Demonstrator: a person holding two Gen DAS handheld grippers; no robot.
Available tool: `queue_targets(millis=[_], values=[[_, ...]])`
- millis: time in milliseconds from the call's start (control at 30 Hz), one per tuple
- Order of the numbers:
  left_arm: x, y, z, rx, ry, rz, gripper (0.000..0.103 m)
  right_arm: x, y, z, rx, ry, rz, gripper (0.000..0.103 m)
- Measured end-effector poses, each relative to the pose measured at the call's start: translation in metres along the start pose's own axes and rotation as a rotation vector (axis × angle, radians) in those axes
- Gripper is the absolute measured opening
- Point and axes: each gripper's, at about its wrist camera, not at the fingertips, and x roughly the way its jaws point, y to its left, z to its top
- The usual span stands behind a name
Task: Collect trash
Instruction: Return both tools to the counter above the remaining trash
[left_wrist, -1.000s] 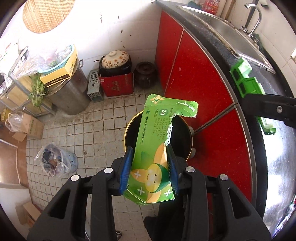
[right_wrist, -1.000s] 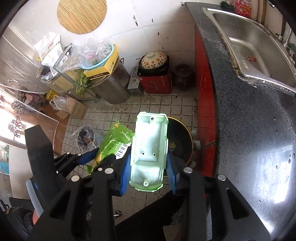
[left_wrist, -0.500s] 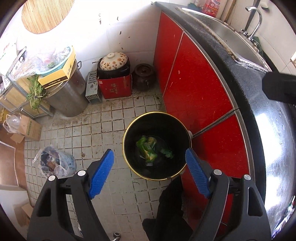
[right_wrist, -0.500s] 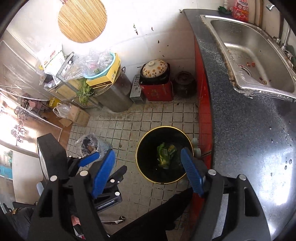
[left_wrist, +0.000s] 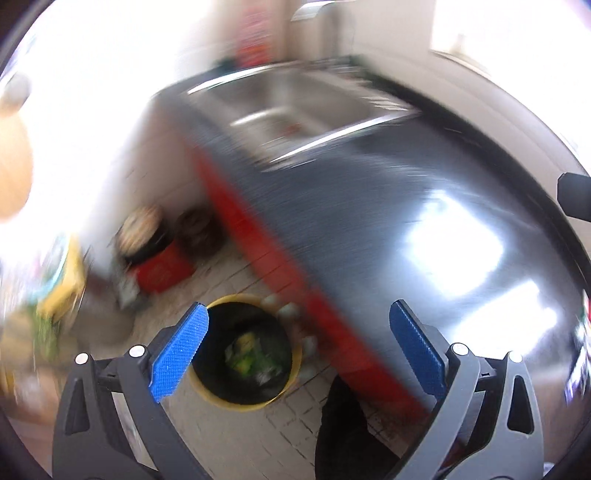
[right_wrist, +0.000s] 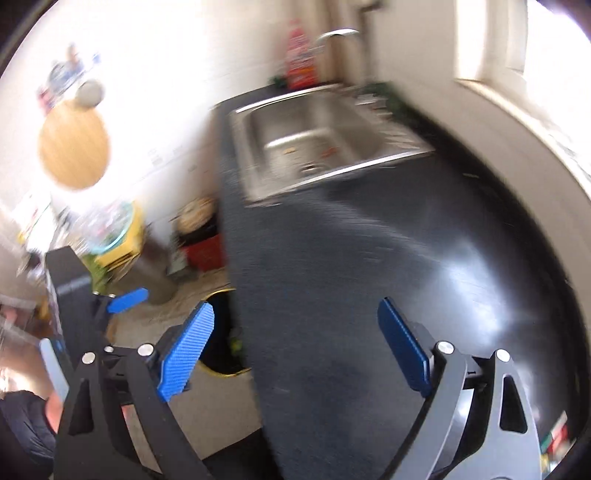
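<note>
Your left gripper (left_wrist: 297, 345) is spread wide and holds nothing, and your right gripper (right_wrist: 295, 345) is the same, its jaws well apart and bare. Below the left one the bin (left_wrist: 242, 400) stands on the floor tiles against the red cabinet (left_wrist: 295, 288), with green trash (left_wrist: 247, 356) lying inside it; from the right wrist only a sliver of its rim shows past the counter (right_wrist: 351, 295) edge. Both views are smeared by motion, so slow down before you pick a target. The dark counter looks bare between your jaws; something colourful sits at its near right edge, too blurred to name. Steady the view, then approach with jaws wide.
</note>
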Motion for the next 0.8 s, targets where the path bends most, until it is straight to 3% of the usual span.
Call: queue_targets(millis=[233,433,600,800], values=[[-0.029,-0.178,0.029,0.390,-0.066,-0.304,0.096,-0.119,-0.139,-0.096,0.376,-0.109,-0.321,0.087],[-0.069,-0.324,-0.009,0.696,-0.082,-0.530,0.096,-0.217,-0.202,-0.201,0.633,-0.167,-0.551,0.087],[-0.101,-0.387,-0.056,0.873,-0.095,-0.616,0.096,-0.270,-0.225,-0.278,0.771,-0.178,-0.640,0.087],[-0.108,-0.406,-0.083,0.932,-0.074,-0.634,0.096,-0.284,-0.212,-0.329,0.849,-0.177,-0.673,0.087]])
